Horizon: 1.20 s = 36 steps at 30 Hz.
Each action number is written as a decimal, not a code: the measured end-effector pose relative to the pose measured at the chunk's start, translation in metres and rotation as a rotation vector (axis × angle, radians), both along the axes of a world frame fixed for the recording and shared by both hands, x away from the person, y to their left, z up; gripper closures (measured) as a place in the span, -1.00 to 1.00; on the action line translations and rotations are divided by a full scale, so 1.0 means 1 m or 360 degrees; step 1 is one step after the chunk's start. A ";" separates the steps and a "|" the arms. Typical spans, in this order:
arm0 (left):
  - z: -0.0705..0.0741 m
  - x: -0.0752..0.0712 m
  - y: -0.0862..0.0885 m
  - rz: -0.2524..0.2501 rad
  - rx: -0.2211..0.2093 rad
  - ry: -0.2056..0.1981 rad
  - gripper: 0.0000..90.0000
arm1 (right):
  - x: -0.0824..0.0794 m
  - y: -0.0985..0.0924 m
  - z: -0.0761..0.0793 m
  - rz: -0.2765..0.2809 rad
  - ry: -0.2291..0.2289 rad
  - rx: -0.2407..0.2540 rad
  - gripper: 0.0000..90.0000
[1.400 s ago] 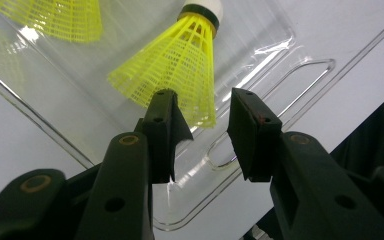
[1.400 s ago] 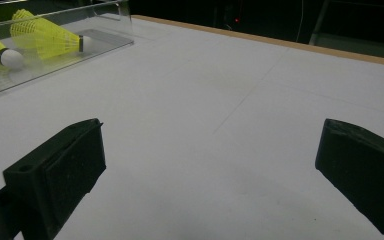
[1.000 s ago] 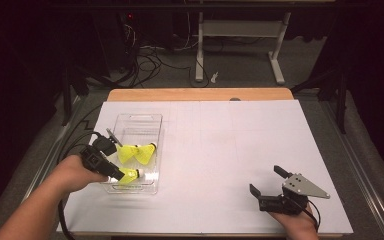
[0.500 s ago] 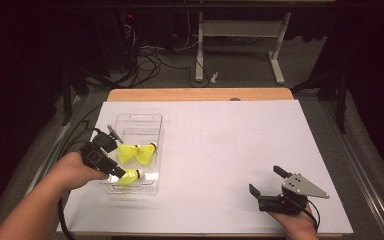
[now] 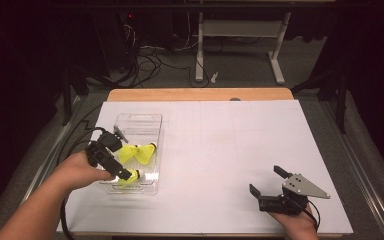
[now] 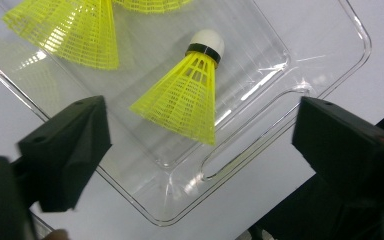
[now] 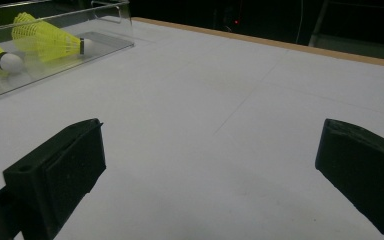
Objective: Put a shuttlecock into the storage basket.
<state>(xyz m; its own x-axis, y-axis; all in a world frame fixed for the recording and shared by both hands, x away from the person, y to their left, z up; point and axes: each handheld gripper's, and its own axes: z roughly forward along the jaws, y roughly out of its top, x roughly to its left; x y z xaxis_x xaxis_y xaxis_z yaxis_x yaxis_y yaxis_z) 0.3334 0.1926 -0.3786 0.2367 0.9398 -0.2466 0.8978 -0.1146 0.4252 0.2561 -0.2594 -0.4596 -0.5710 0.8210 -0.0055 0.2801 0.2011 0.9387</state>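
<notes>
Left gripper (image 6: 200, 150) over the tray (image 6: 330, 55), and its jaws have just been opening: they stand wide apart now, one black block at either side of the left gripper view, nothing pressed between them. The shuttlecock (image 6: 187, 92) lies free on the tray floor just beyond and between the jaws, yellow skirt toward them, white cork tip pointing away, touching neither pad (a second ago, from above, that gripper sat closed at this same near end of the tray, right on the yellow skirt). So that reads as a release: the shuttle has been let go inside the tray, at its near end, close to the slot handle. From the high view the left gripper (image 5: 111, 159) hangs over the tray's near left corner with the dropped shuttlecock (image 5: 128, 176) just past its tips. Farther along from the jaws, two more shuttles (image 6: 75, 30) fan out at the top of the left gripper view, side by side, also within the tray walls. Across the table (image 5: 220, 150), well apart from all this, the right gripper (image 5: 271, 181) rests on the white surface, jaws spread, empty, no shuttle anywhere near them. In its own view the tray (image 7: 55, 60) sits far off beyond its left jaw. My guess: the placing is done.
</notes>
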 end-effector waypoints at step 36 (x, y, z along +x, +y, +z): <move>-0.025 -0.021 0.017 0.0152 -0.0652 -0.0662 -0.99 | -0.002 0.001 -0.001 -0.0008 0.0015 0.0007 -0.99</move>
<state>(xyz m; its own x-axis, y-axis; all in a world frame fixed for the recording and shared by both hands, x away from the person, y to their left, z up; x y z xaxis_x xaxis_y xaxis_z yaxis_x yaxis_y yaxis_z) 0.3127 0.2091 -0.4037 0.3104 0.8094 -0.4985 0.6445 0.2062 0.7362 0.2545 -0.2585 -0.4609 -0.5667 0.8239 0.0036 0.2901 0.1955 0.9368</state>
